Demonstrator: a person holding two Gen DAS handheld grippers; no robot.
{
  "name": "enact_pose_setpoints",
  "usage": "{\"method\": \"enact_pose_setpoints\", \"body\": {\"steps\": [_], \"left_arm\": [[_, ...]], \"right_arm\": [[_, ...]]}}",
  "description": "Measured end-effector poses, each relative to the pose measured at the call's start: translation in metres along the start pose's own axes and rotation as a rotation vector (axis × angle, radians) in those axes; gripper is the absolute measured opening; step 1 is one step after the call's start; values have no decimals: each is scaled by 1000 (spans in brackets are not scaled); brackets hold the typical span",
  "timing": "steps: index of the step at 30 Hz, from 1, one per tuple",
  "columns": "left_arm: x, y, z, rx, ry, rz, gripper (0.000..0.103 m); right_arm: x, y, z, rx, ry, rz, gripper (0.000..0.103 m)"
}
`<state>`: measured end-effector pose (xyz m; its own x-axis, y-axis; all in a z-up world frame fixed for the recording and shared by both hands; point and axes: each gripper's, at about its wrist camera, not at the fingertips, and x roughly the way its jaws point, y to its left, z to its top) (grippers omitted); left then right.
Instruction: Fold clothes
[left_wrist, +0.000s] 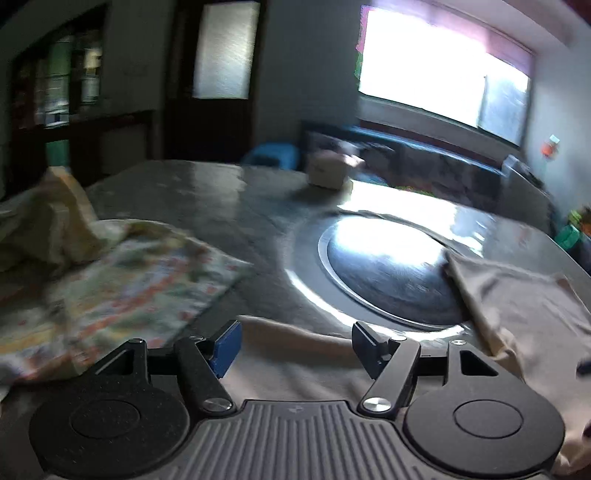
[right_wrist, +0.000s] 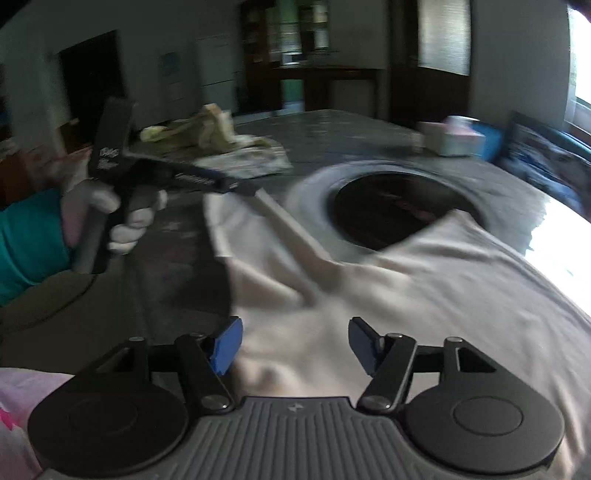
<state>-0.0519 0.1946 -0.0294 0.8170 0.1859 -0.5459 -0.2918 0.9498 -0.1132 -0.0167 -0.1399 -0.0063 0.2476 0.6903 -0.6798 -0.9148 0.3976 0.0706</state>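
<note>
Over the beige shirt (right_wrist: 424, 280), both hand-held grippers (left_wrist: 293, 347) (right_wrist: 293, 345) gape, gripping nothing.

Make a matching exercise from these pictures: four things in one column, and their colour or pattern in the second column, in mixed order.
Things:
1. shirt
2. folded cloth
3. sleeve
4. pads

Colours:
a. blue
b. teal
c. beige
d. many-coloured print

Pairs: 1-c, 2-d, 3-b, 4-a
</note>
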Motion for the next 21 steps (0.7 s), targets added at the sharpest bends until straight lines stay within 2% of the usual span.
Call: {"method": "enact_pose_setpoints", "body": {"steps": [3,7,9,10,11,12,14,16,21], "left_arm": [[-7,12,-5,-63,17,71,69],[-6,22,-11,-109,41,64,67],[-3,24,-11,-111,45,58,47],[-2,24,-10,-105,42,57,42],[0,25,-9,-107,42,58,31],[1,27,-7,-111,41,58,15],[6,31,-3,-122,35,58,8],[7,36,3,-126,16,63,6],[7,37,8,-125,2,60,7]], "right_arm": [[15,17,6,-63,18,64,55],[36,26,11,-91,44,106,55],[46,25,13,-83,49,111,55],[49,26,13,-78,50,110,56],[53,26,13,-70,56,114,56],[54,27,12,-62,56,119,57],[56,32,12,-61,51,141,57],[55,38,11,-71,54,192,57],[48,42,16,-68,9,180,57]]}}
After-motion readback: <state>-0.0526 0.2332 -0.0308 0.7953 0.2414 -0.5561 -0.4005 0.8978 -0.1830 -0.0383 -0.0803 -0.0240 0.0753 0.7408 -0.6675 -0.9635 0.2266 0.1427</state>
